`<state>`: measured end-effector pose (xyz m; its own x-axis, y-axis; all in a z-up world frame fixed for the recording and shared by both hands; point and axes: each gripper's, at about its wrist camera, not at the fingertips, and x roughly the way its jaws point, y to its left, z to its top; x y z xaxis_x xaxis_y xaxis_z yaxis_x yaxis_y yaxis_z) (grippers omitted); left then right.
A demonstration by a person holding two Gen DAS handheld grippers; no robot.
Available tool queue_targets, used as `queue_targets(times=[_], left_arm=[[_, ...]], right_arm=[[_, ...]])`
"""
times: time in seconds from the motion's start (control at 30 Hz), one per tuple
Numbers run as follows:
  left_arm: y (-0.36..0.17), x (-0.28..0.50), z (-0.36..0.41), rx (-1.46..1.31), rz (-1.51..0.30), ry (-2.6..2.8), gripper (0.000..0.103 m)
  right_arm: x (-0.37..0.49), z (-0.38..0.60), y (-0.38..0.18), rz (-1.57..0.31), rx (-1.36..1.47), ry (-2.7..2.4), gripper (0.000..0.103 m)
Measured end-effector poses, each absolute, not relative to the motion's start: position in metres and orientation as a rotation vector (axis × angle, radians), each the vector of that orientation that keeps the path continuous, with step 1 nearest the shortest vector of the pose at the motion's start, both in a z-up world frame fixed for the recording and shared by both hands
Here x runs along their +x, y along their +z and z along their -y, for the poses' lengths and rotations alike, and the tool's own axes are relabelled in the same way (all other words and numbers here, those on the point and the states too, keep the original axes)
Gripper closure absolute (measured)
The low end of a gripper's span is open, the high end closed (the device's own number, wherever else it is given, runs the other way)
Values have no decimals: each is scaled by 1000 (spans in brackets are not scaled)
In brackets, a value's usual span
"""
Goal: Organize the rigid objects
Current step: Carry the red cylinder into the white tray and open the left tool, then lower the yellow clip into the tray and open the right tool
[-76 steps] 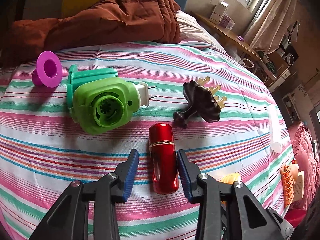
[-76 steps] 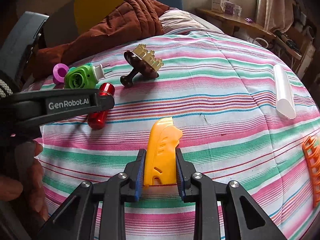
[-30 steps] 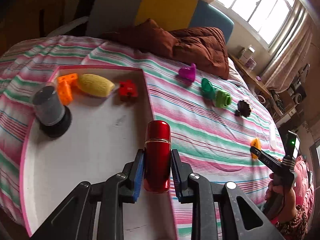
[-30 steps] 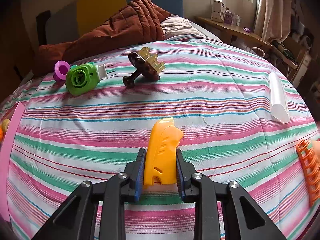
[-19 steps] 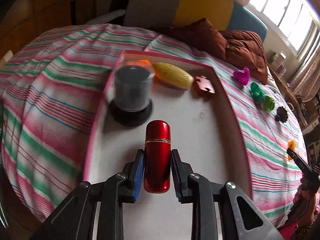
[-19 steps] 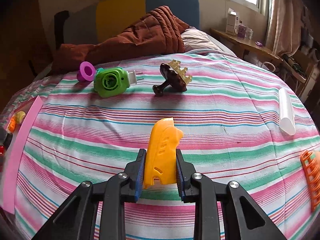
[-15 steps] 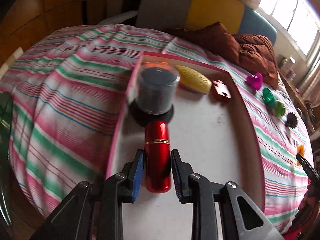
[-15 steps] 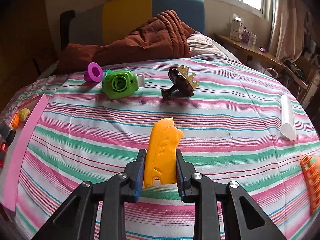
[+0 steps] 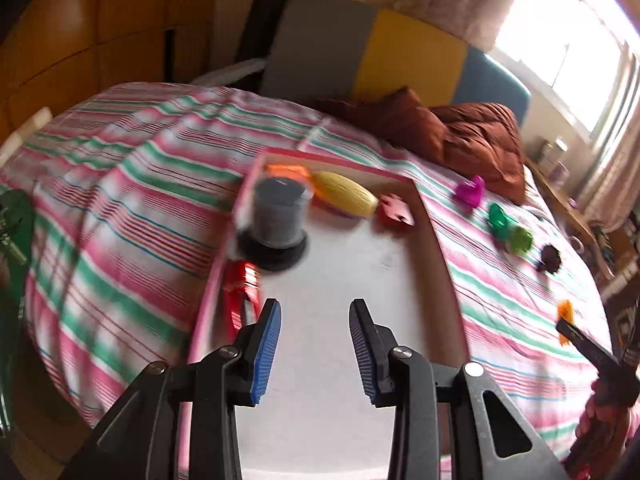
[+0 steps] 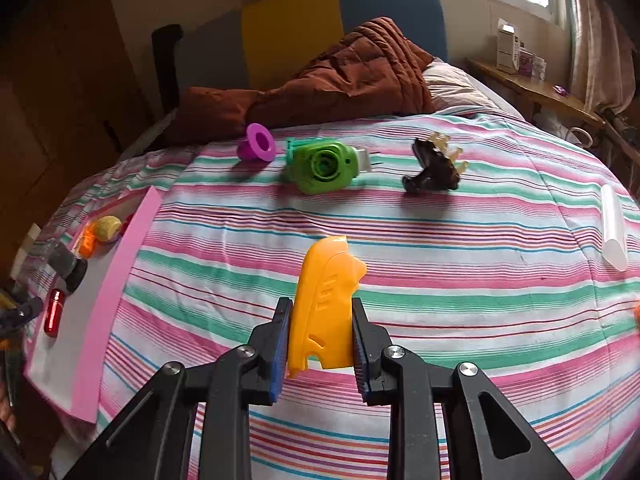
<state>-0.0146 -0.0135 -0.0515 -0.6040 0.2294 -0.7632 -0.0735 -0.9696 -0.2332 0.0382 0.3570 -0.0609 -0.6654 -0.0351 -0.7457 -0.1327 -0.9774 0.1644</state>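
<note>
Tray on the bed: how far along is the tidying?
Done: the tray holds a red tube, a dark jar and a yellow piece; the left claw has just been opening, nothing between its jaws. In hand: right claw grips an orange piece. Left: purple cup, green gadget, brown brush.

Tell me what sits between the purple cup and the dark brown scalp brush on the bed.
The green fan lies between the purple cup and the brush, seen in the right wrist view.

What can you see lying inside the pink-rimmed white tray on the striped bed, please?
Inside the pink-rimmed white tray: a dark grey cylinder on a black base, a yellow oval sponge, a red metallic tube, orange and red pieces. The cylinder partly covers the orange piece.
</note>
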Motion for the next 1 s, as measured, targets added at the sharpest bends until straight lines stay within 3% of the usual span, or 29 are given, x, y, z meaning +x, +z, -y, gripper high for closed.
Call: queue_targets(times=[0.27, 0.5, 1.0], left_arm=[[-58, -4, -5, -1323, 238, 2529, 68], [-58, 3, -1, -1311, 215, 2557, 68], [-57, 3, 38, -1285, 374, 2564, 68]], right_arm=[[17, -278, -43, -318, -1356, 2963, 75], [-16, -189, -41, -173, -1511, 3073, 75], [-84, -109, -73, -123, -1787, 3009, 75]])
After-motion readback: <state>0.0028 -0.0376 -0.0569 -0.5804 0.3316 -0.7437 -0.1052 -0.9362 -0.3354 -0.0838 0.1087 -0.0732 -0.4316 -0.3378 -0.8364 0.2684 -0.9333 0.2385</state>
